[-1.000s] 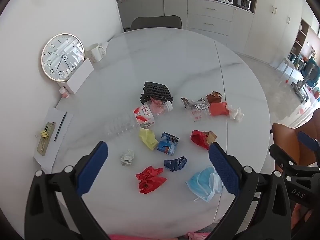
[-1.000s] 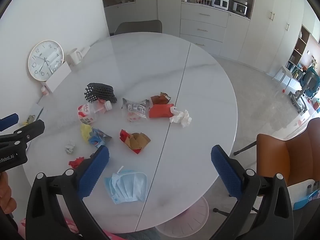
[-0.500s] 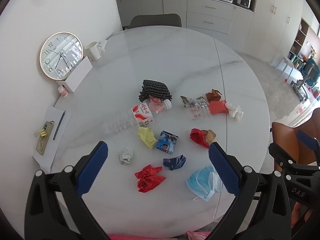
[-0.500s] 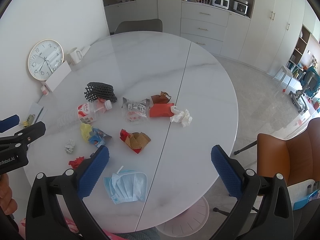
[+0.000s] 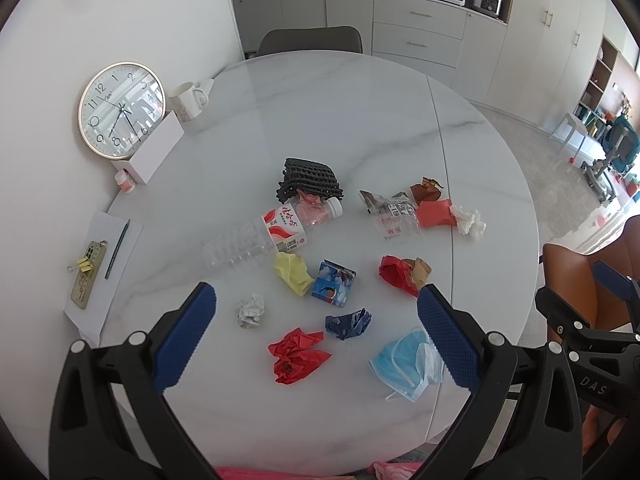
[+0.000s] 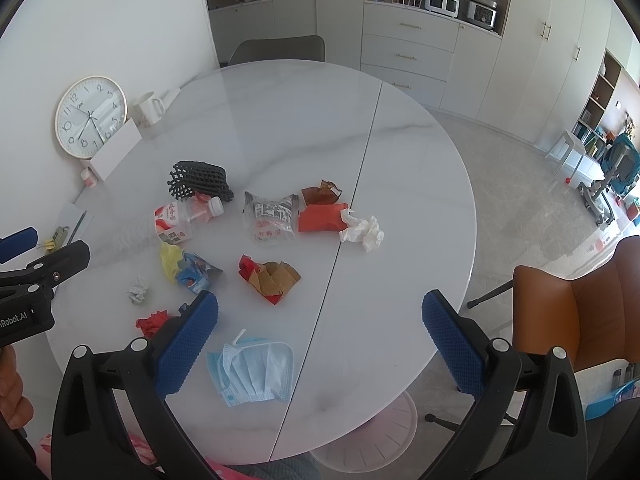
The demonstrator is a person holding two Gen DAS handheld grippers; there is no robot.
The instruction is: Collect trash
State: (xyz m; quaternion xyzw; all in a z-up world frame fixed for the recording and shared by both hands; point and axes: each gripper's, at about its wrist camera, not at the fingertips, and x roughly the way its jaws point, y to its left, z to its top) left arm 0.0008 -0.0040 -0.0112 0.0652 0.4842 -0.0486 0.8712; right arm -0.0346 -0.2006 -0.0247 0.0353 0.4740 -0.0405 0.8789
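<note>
Trash lies scattered on the white round table: an empty plastic bottle, black foam net, clear wrapper, red paper, white tissue, yellow wad, blue carton, red crumple, dark blue crumple and blue face mask. My left gripper is open and empty above the near trash. My right gripper is open and empty, above the table's near edge beside the mask.
A wall clock, white box, mug, small jar and paper with pen and clips sit at the table's left. A grey chair stands behind, an orange chair at right, a pink bin below.
Both grippers have drifted slightly; the view of the table shifted a little. Both stay open and empty.
</note>
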